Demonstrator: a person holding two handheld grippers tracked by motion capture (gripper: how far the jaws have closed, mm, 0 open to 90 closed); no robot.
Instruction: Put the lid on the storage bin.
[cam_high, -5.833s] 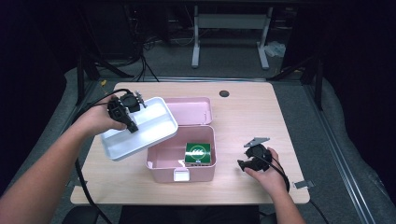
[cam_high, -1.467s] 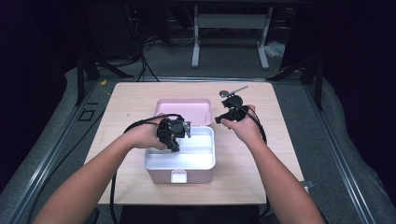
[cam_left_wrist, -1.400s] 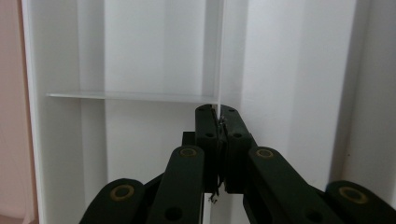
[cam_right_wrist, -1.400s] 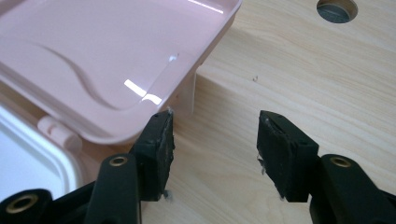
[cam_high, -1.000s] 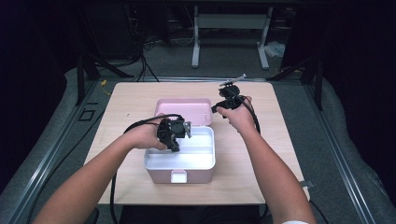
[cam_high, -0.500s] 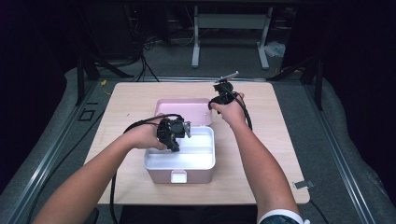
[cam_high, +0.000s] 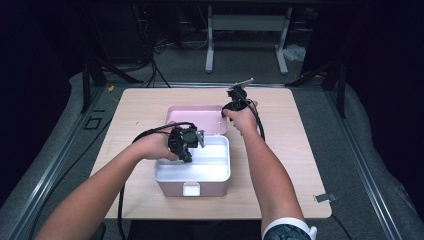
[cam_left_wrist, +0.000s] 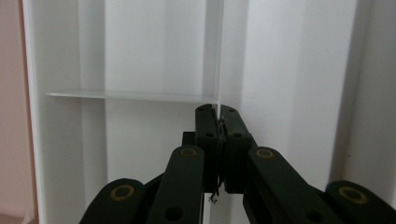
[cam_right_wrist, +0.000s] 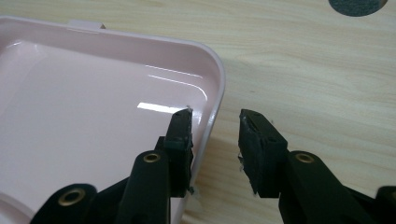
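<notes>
We've got the left gripper (cam_high: 192, 142) pinched tight on the white tray's (cam_high: 210, 167) divider inside the pink box (cam_high: 192, 189) mid-desk, while the right gripper (cam_right_wrist: 215, 140) – fingers open – straddles the lid's (cam_right_wrist: 93, 121) rim toward the desk's far edge.

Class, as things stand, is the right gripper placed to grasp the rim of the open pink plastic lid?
Probably yes: the right gripper is open, its jaws straddling the open pink plastic lid rim at the corner, with nothing between.
</notes>
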